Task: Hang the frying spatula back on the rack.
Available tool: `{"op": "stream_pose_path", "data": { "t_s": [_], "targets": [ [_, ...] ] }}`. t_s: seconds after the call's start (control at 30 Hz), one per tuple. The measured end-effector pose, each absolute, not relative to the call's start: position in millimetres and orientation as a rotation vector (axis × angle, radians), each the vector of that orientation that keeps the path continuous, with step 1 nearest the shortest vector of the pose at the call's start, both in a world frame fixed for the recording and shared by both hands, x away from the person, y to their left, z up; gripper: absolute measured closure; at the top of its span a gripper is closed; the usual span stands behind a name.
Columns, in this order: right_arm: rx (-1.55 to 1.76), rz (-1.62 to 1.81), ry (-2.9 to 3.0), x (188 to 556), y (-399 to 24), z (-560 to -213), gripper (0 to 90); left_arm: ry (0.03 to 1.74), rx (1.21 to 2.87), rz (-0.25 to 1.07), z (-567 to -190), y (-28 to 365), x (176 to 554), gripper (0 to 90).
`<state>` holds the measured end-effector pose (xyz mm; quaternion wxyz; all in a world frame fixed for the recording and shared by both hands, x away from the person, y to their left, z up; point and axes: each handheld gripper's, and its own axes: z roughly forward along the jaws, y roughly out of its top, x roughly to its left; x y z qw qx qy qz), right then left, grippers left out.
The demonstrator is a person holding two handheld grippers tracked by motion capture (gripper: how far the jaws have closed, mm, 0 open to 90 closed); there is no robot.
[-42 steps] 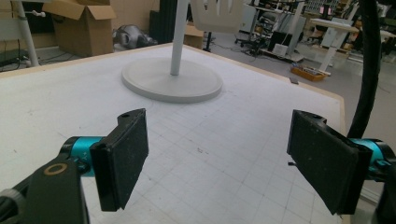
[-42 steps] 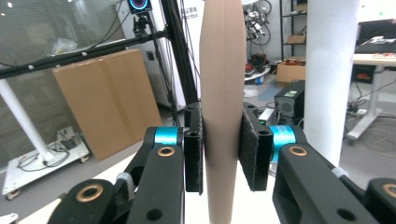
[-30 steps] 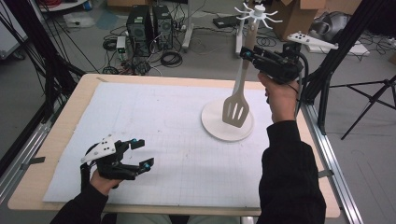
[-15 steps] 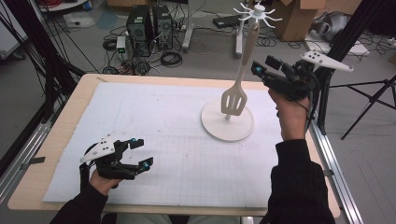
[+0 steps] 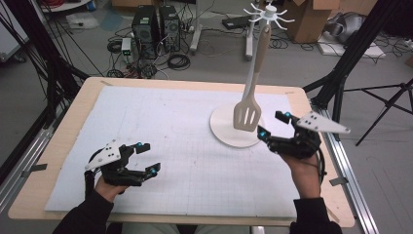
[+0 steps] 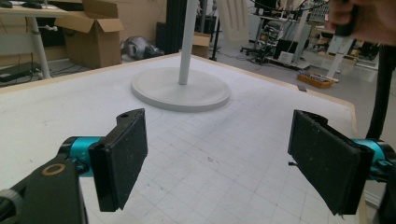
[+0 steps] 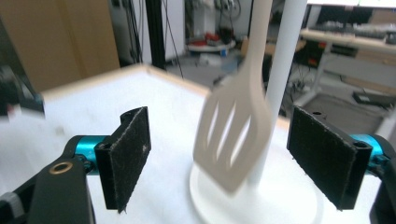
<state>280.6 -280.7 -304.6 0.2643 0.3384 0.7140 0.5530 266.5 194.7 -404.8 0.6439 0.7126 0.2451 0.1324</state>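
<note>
A pale slotted spatula [image 5: 249, 105] hung by its handle from a hook at the top of the white utensil stand [image 5: 235, 127], its blade dangling just above the stand's round base, free of any grip. The right gripper [image 5: 274, 127] sat low beside that base, its jaws having just been opening and standing wide apart with nothing between the pads, apparently let go so the spatula could hang by its own weight. The left gripper [image 5: 148, 157], well away from the stand on the near side of the white mat [image 5: 160, 122], waited idle, its jaws also spread and empty.
</note>
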Motion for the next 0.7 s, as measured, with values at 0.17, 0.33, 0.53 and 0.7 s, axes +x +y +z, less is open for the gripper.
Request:
{"op": "stream_pose_path", "data": {
  "t_s": [0.17,0.33,0.53,0.7],
  "targets": [
    [0.936,1.444,1.975,268,-277,-345,19.5,0.541,1.639,0.325,-407,191,266,19.1],
    [0.987,1.474,1.956,262,-281,-376,17.4,0.582,1.623,0.341,-408,190,265,17.1],
    [0.973,1.423,1.973,255,-286,-385,17.3,0.604,1.612,0.346,-409,191,266,17.0],
    [0.962,1.43,1.945,253,-287,-383,17.3,0.61,1.596,0.347,-410,194,264,17.2]
  ]
}}
